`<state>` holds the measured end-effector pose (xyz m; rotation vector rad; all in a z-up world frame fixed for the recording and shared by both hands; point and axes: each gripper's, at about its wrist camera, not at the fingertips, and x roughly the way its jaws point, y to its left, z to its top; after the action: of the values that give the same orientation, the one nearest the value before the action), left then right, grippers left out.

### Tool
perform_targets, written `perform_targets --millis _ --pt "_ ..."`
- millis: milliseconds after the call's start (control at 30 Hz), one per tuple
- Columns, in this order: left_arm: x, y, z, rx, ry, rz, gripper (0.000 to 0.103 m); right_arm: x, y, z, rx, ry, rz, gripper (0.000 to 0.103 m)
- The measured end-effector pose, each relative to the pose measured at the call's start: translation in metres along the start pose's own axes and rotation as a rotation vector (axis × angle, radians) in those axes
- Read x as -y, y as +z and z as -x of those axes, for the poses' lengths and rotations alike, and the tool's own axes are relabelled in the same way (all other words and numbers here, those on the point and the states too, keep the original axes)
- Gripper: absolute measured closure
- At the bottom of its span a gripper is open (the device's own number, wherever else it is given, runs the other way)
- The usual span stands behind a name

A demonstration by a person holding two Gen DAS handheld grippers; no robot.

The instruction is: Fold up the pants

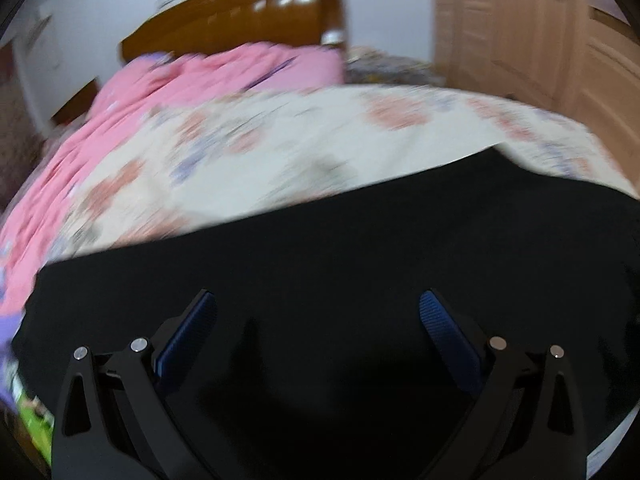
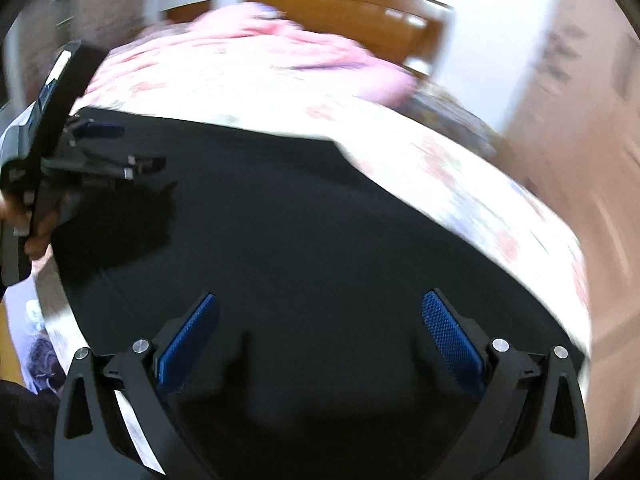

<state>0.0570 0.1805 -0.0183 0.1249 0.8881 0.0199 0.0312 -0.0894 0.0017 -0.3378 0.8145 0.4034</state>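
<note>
Both my left tongs (image 1: 318,334) and right tongs (image 2: 320,334) gape released above the flat black cloth pants (image 2: 280,220) on the floral-sheeted bed (image 1: 280,140), ready to pinch an edge.

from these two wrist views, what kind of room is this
Most likely a home bedroom. A bed with a wooden headboard, a floral bedspread and bunched pink bedding fills both views, wooden wardrobe-like doors stand beside it, and black pants lie on the bed.
</note>
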Motion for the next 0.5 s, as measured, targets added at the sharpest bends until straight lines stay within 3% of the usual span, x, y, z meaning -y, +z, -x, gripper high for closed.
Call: perform_targets --millis 133,233,333,367,500 --pt "-0.063 -0.017 -0.005 -0.043 0.050 0.109 0.002 -0.039 0.055 -0.048 -0.018 0.151 0.070 0.005" --pt "-0.104 -0.031 -0.014 -0.084 0.062 0.199 0.002 -0.055 0.074 -0.082 -0.069 0.181 0.090 0.005" --pt "-0.127 -0.044 -0.016 -0.090 0.021 0.242 0.001 -0.056 0.066 -0.107 -0.144 0.175 0.071 0.004" --pt "-0.130 -0.045 -0.015 -0.089 0.016 0.234 0.001 -0.051 0.062 -0.104 -0.118 0.200 0.035 0.004" --pt "-0.145 -0.041 -0.002 -0.059 0.052 0.250 0.002 -0.053 0.060 -0.095 -0.142 0.172 0.037 0.005"
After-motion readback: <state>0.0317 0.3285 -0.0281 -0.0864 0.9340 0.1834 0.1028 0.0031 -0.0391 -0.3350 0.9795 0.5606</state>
